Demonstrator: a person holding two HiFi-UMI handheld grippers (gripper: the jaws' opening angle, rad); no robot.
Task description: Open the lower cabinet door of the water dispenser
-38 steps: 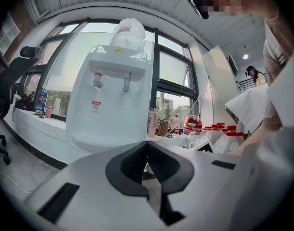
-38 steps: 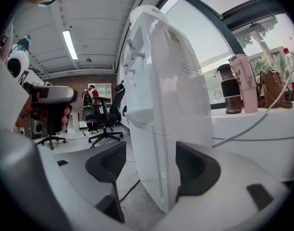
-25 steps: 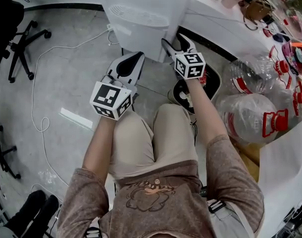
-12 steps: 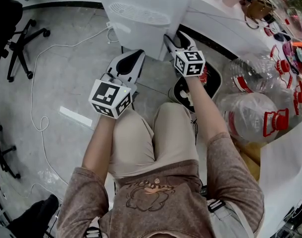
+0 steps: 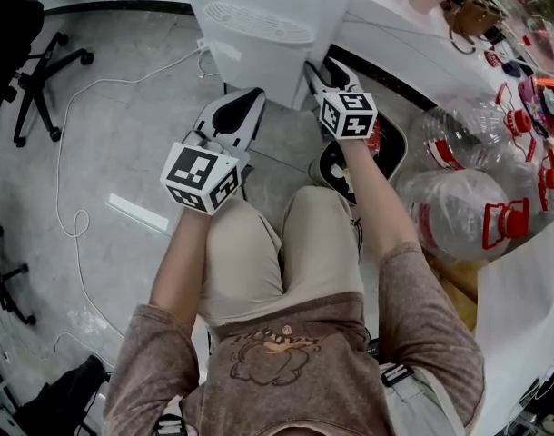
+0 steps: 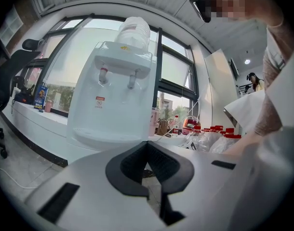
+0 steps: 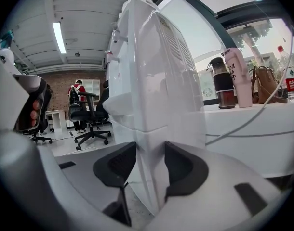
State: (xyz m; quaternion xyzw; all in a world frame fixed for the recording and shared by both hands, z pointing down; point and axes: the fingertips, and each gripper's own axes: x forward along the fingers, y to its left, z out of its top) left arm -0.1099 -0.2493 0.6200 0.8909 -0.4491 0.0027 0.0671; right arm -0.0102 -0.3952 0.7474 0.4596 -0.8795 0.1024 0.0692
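Note:
The white water dispenser (image 5: 259, 34) stands on the floor in front of me, with its bottle on top in the left gripper view (image 6: 113, 105). My right gripper (image 5: 324, 66) is at the front right corner of its lower cabinet (image 7: 149, 177). Its jaws have just been closing, and the pads now sit on both sides of the cabinet door's edge (image 7: 150, 153). My left gripper (image 5: 250, 94) hovers a little short of the dispenser's front, shut with nothing in it (image 6: 147, 146).
Big empty water bottles with red caps (image 5: 459, 207) lie on the right. A white ledge (image 5: 386, 25) with cups and bags runs behind the dispenser. An office chair (image 5: 41, 80) and a loose cable (image 5: 77, 216) are on the floor at the left.
The right gripper's jaws have narrowed onto the dispenser's corner. The left gripper's marker cube has shifted slightly left. Both hands otherwise stay where they were.

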